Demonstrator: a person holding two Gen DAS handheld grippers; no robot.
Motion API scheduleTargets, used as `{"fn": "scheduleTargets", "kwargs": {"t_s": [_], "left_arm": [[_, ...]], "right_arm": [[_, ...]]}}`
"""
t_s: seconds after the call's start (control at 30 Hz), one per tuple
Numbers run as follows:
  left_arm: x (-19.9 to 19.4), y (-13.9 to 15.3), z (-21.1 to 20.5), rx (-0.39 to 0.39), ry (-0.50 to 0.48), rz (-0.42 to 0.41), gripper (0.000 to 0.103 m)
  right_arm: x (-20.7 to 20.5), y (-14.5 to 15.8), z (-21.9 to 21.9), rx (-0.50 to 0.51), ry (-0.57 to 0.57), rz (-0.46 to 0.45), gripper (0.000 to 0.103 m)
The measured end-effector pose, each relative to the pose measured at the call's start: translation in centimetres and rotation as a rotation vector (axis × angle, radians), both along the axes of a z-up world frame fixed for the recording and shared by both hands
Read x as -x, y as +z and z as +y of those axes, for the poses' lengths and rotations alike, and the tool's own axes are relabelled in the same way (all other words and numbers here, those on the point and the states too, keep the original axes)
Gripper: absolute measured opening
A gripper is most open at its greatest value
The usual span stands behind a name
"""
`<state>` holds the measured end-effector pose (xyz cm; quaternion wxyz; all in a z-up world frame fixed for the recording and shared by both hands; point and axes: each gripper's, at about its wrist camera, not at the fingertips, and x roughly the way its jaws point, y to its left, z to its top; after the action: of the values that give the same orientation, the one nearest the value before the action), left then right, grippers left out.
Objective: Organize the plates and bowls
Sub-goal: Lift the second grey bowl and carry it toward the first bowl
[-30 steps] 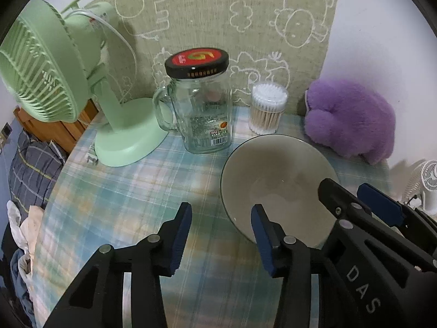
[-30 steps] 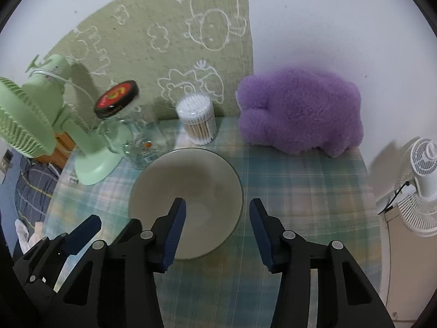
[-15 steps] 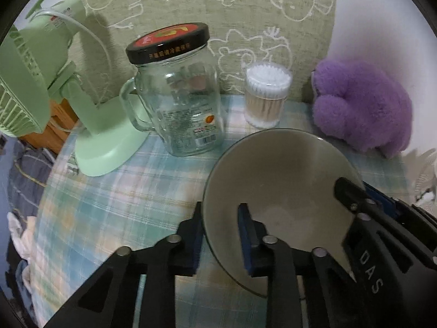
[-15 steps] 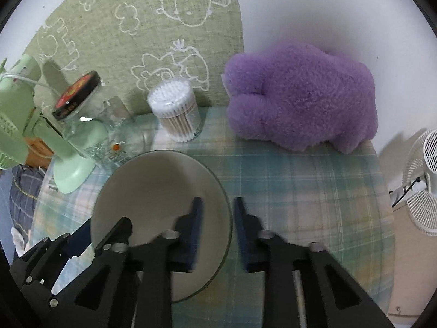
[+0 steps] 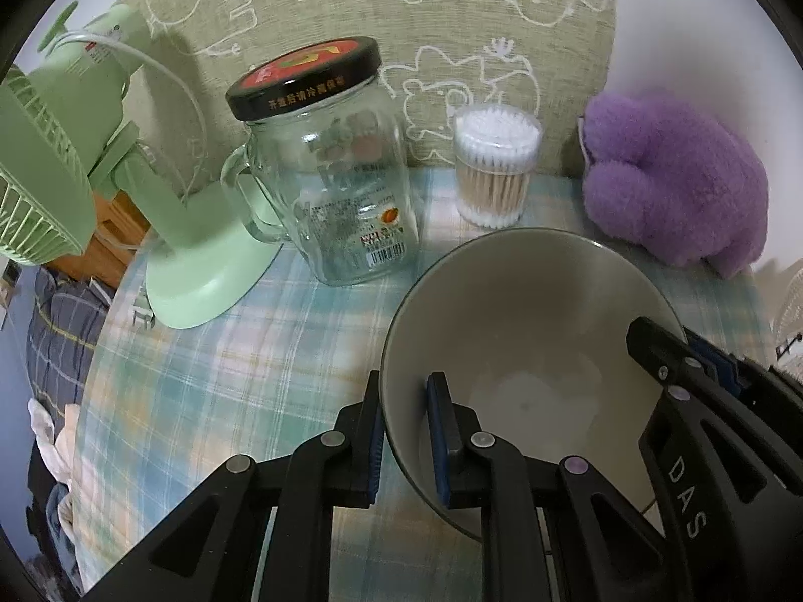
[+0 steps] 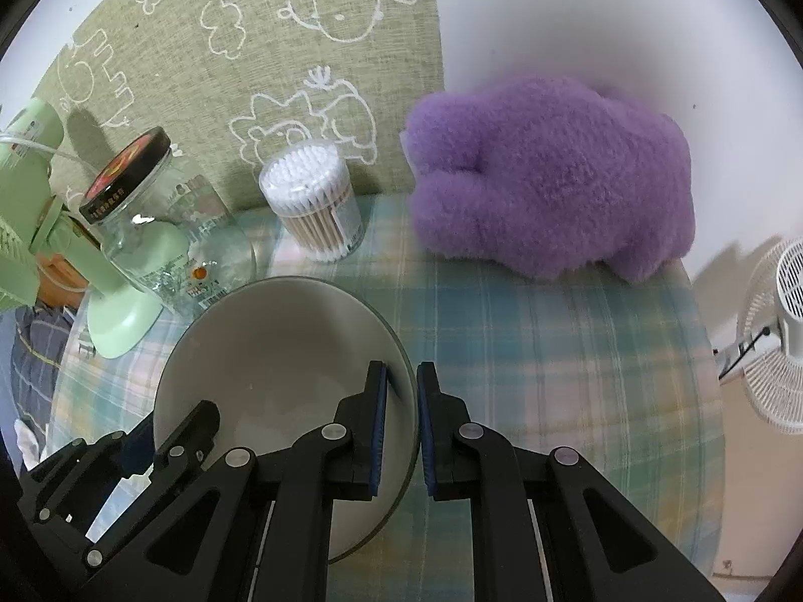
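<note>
A large grey-beige bowl sits over the plaid tablecloth, also seen in the right wrist view. My left gripper is shut on the bowl's left rim, one finger inside and one outside. My right gripper is shut on the bowl's right rim the same way. The right gripper also shows at the right of the left wrist view. The bowl is empty.
Behind the bowl stand a glass jar with a black and red lid, a tub of cotton swabs, a green desk fan and a purple plush toy. A white fan stands off the table's right edge.
Both grippers moved forward onto the bowl's rim and closed on it, left on the left rim, right on the right rim. The bowl now looks closer and slightly raised.
</note>
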<state>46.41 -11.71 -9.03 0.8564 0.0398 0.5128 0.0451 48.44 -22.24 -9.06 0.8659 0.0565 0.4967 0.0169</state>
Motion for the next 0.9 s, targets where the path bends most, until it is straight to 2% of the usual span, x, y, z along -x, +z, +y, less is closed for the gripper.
{"fn": "scheduleTargets", "kwargs": {"t_s": [0.23,0.43,0.9], "left_arm": [[1.3,0.7,-0.2,0.020,-0.011,0.001,0.013],[3.4,2.3,0.3,0.013,-0.004,-0.012,0.013],[9.2,6.6,1.1,0.040,-0.003,-0.059,0.013]], "right_arm": [[1.5,0.6,-0.1,0.036,0.024,-0.004,0.015],[3.1,1.6,-0.2,0.018,0.030,-0.005,0.015],[9.0,6.9,1.0,0.056,0.050,-0.051,0.015]]}}
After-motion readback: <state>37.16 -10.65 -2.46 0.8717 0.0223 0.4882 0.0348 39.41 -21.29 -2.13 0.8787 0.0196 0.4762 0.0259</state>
